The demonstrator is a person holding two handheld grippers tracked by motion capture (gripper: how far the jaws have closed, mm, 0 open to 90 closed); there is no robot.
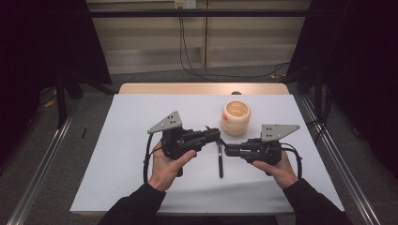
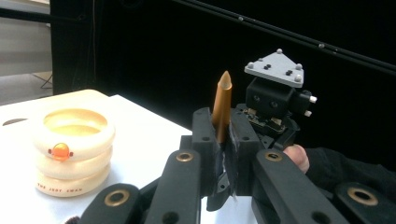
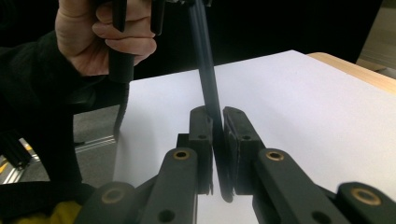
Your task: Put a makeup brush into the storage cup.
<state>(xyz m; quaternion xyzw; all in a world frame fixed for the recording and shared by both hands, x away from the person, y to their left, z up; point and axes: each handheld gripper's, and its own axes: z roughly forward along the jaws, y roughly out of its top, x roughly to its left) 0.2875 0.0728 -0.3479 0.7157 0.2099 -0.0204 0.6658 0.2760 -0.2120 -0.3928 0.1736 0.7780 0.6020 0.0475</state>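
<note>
A thin black pen shaft (image 1: 220,163) hangs over the middle of the white table sheet (image 1: 136,122). My right gripper (image 1: 227,150) is shut on it near its upper part; in the right gripper view the shaft (image 3: 208,79) rises between my right gripper's (image 3: 217,122) jaws toward the other hand. My left gripper (image 1: 216,134) is shut on a gold-brown tapered piece (image 2: 222,105), which stands up between its jaws (image 2: 223,128). The two grippers' tips nearly meet. I cannot tell whether the gold piece and the shaft are joined.
A cream ringed pot (image 1: 235,118), open on top with a small orange dot (image 2: 60,151) on its side, stands just beyond the grippers. The wooden table edge (image 1: 202,88) lies behind it. Dark curtains flank both sides.
</note>
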